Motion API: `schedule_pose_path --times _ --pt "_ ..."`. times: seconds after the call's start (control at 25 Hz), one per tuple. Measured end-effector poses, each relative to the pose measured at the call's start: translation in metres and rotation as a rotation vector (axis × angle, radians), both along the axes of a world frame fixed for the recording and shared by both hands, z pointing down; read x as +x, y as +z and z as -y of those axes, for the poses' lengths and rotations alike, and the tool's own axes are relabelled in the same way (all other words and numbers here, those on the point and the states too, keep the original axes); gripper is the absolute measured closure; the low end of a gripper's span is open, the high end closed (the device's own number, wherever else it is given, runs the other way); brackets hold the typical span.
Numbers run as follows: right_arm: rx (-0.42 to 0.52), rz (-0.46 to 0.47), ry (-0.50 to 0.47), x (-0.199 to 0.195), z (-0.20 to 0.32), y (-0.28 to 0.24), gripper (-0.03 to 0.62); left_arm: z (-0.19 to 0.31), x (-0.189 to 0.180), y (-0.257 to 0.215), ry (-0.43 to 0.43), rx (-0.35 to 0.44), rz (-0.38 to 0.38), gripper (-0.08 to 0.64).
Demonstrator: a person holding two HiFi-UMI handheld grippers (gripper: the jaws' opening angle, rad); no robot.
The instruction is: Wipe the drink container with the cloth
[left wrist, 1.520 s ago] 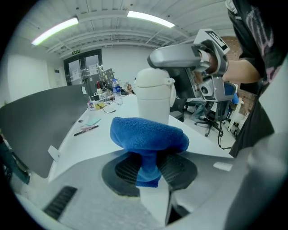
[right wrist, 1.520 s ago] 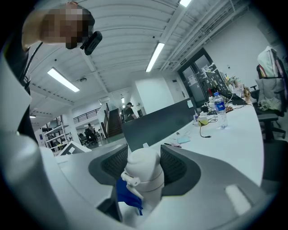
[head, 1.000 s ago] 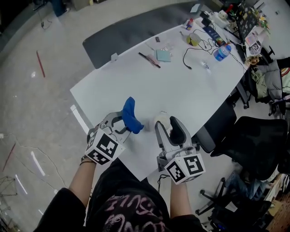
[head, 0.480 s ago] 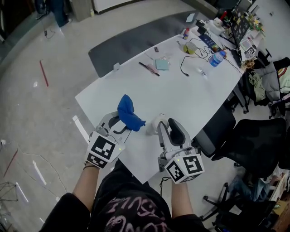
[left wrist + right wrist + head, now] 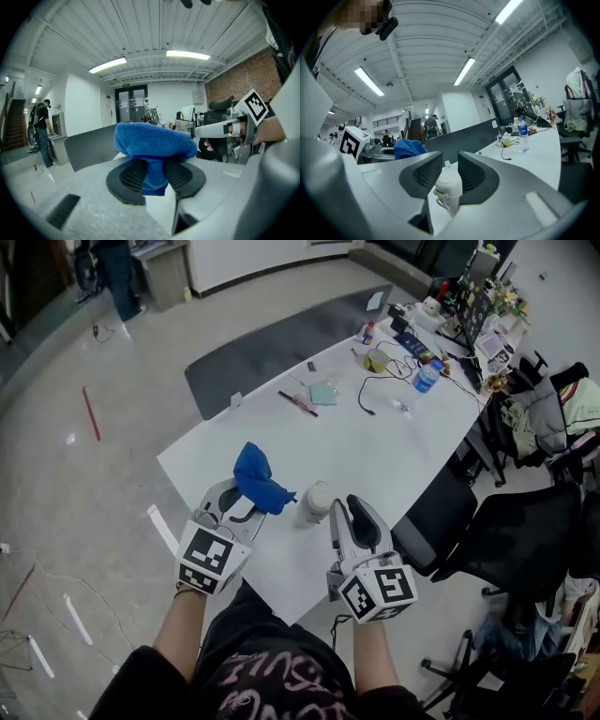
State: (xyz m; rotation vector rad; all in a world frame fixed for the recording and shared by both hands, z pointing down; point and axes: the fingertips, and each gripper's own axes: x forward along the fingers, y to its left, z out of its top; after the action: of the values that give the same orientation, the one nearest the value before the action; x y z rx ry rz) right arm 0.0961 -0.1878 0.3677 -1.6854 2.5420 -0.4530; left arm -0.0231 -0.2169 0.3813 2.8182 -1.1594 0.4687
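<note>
Head view overhead; gripper views low, sharing table (image 5: 375, 446)

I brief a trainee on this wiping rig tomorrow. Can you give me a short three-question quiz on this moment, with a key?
1. True or false: no gripper holds the blue cloth.
2. What sits between the right gripper's jaws? A) the blue cloth B) the white drink container C) nothing
3. Fill in: near the far end of the table stands a water ___ with a blue label.
Key: 1 false, the left gripper pinches it. 2 B, those jaws have just been closing, with the container between them. 3 bottle.
</note>
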Motion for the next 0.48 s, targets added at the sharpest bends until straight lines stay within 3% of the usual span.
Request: schedule_pose_path --times 0.48 --pt "0.050 -0.044 0.017 0.014 -0.030 -0.024 0.541 -0.027 -0.004 -0.036 -0.075 0.066 -0.036 0.457"
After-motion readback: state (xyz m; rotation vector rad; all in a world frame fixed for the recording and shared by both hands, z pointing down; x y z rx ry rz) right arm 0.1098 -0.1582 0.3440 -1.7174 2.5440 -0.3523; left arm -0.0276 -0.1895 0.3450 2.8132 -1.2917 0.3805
